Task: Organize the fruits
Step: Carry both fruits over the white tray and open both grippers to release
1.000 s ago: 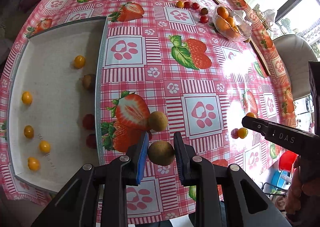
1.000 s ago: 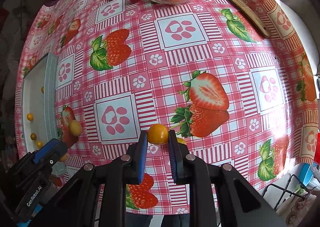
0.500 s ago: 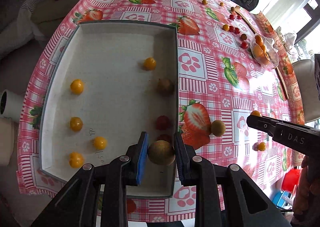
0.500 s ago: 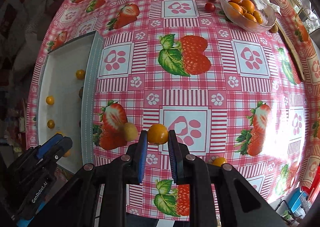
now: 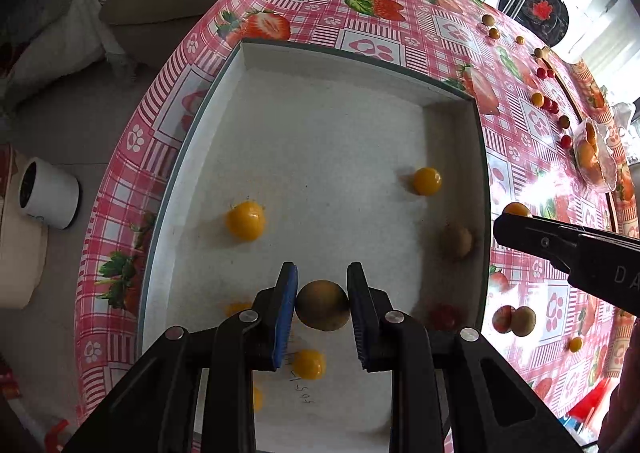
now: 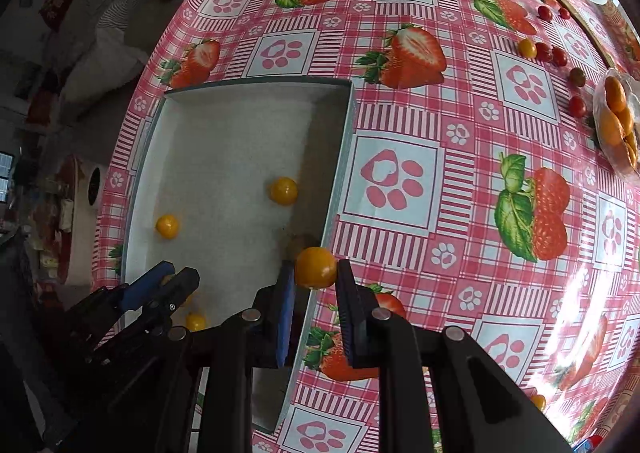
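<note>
My left gripper (image 5: 322, 305) is shut on a brown round fruit (image 5: 322, 305) and holds it over the white tray (image 5: 332, 125). The tray holds several yellow fruits, such as one (image 5: 245, 220) at mid-left, a brown fruit (image 5: 456, 240) and a red one (image 5: 443, 316) by the right wall. My right gripper (image 6: 316, 269) is shut on an orange-yellow fruit (image 6: 315, 267) and hangs above the tray's right wall (image 6: 340, 173). The right gripper's fingers (image 5: 532, 231) also show in the left wrist view, and the left gripper (image 6: 168, 281) shows in the right wrist view.
A glass bowl of oranges (image 6: 616, 121) stands at the table's far right. Loose red and yellow small fruits (image 6: 548, 51) lie on the strawberry tablecloth beyond the tray. A brown fruit (image 5: 523, 321) lies right of the tray. A white cup (image 5: 48, 193) stands on the floor.
Both grippers have moved left with their fruits: the left from the tablecloth to over the tray, the right from mid-table to the tray's right wall.
</note>
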